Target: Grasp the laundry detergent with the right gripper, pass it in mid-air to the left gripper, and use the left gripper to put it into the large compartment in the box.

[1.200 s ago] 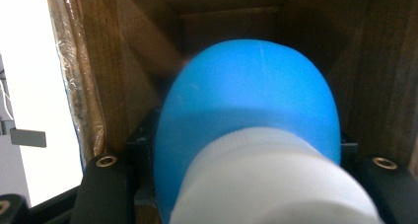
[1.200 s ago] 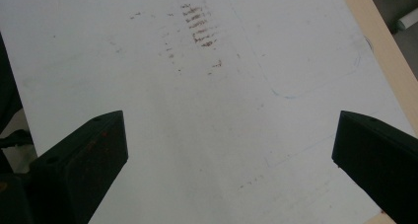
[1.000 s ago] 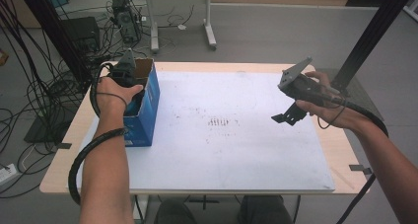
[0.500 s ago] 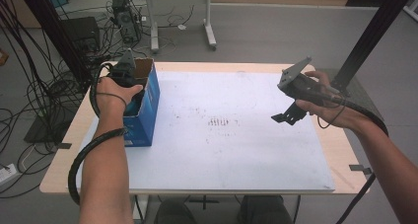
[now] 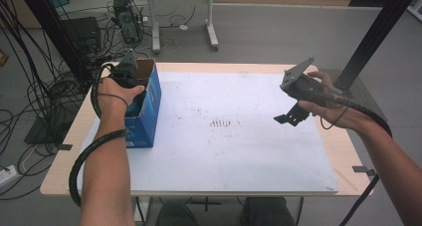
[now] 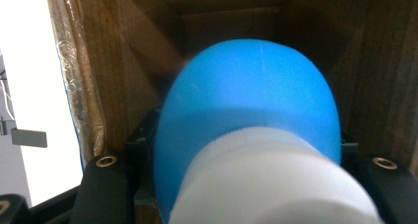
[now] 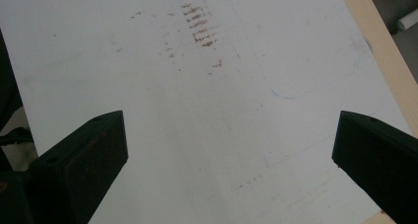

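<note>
My left gripper [image 5: 125, 72] points down into an open blue cardboard box [image 5: 148, 117] at the table's left edge. In the left gripper view its jaws [image 6: 246, 177] are shut on a rounded blue object with a white ribbed part [image 6: 251, 100], deep between the box's brown inner walls [image 6: 123, 76]. My right gripper [image 5: 292, 116] hangs above the right side of the white sheet [image 5: 234, 156]. Its jaws [image 7: 229, 150] stand wide open with nothing between them, and the sheet lies below.
The white sheet covers most of the wooden table [image 5: 62, 164] and carries brown smudges [image 5: 219, 122] near its middle. Cables and black frame posts [image 5: 59, 42] stand off the table's left side. Another black post [image 5: 378, 32] rises at the right rear.
</note>
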